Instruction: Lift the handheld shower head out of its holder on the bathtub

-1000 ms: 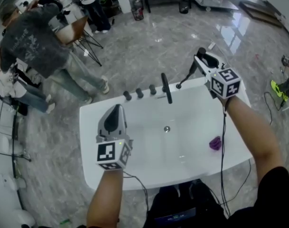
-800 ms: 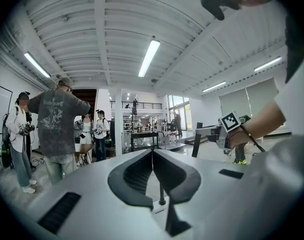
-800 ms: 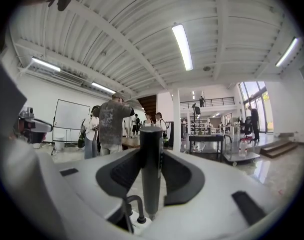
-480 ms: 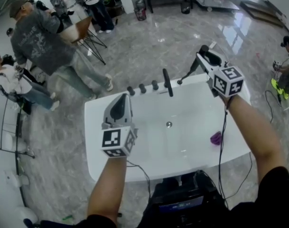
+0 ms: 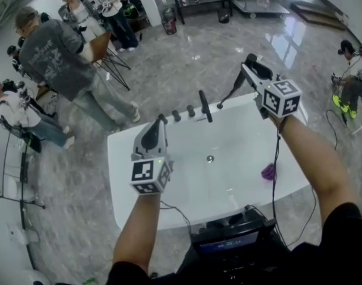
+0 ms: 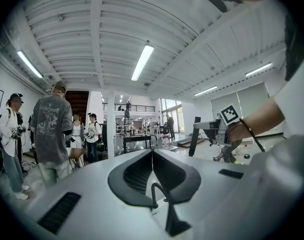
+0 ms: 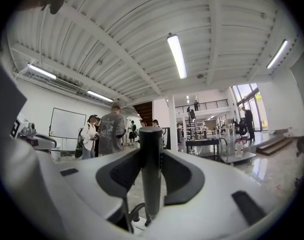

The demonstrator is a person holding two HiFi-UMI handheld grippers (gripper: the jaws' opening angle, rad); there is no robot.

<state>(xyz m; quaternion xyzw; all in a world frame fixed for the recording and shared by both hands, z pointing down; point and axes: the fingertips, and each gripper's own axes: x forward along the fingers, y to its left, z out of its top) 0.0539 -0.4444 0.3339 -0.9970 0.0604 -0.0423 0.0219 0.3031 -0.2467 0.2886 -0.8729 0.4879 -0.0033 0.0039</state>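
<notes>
The handheld shower head (image 5: 233, 92) is a slim black wand slanting up from the far rim of the white bathtub (image 5: 127, 186). My right gripper (image 5: 251, 70) is shut on its upper part. In the right gripper view the wand (image 7: 151, 169) stands upright, clamped between the jaws. Its lower tip hangs close to the tub's rim; I cannot tell whether it is out of the holder. My left gripper (image 5: 159, 124) hovers over the tub's left side, shut with nothing in it; in its own view the left gripper (image 6: 152, 153) has its pads together. That view also shows the wand (image 6: 193, 137) off to the right.
A black faucet spout (image 5: 204, 105) and three black knobs (image 5: 176, 116) line the far rim. A drain (image 5: 210, 158) and a purple object (image 5: 268, 171) lie inside the tub. Several people (image 5: 56, 52) stand at the back left, another person (image 5: 349, 55) at the right. A dark device (image 5: 231, 239) sits below the near rim.
Both grippers have risen a little. The right one has carried the wand upward with it, grip unchanged. The left gripper stays shut and empty.
</notes>
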